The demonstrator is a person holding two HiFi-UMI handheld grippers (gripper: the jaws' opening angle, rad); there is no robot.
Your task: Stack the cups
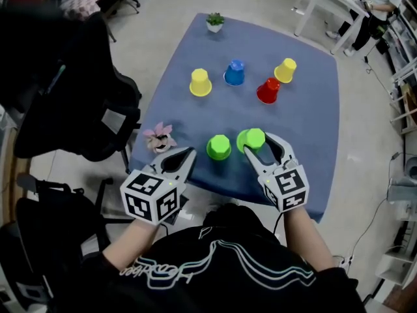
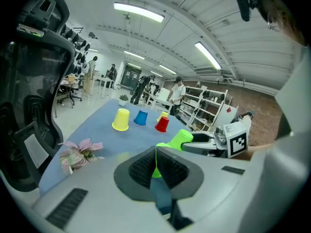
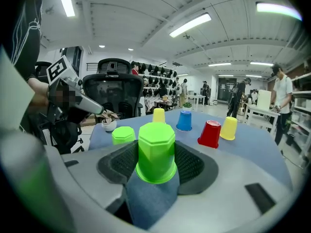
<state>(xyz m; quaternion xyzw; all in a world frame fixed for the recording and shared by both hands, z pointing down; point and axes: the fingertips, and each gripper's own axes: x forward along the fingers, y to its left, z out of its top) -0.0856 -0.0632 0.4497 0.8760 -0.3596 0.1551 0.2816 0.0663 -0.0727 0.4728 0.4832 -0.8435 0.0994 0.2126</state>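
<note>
Counter [image 1: 313, 142]: covered in blue cloth, holds six upside-down cups and two potted plants.

- Right gripper [image 1: 258, 146]: clamped on a green cup [image 3: 156, 152], one pad on each side of its wall, at the near edge. No view shows whether the rim clears the cloth.
- Second green cup [image 1: 219, 147]: stands free just left of the held one, close to it.
- Left gripper [image 1: 189, 154]: jaws drawn together with only a slit between them, nothing held. Its tips are just beside the second green cup.
- Red cup [image 1: 268, 90]: mid-counter, right of centre.
- Blue cup [image 1: 234, 73]: beyond and left of the red cup.
- Yellow cup [image 1: 200, 83]: left of the blue cup.
- Second yellow cup [image 1: 285, 70]: just beyond the red cup.
- Pink plant [image 1: 159, 137]: at the near left edge.
- Green plant [image 1: 215, 22]: at the far edge.
</note>
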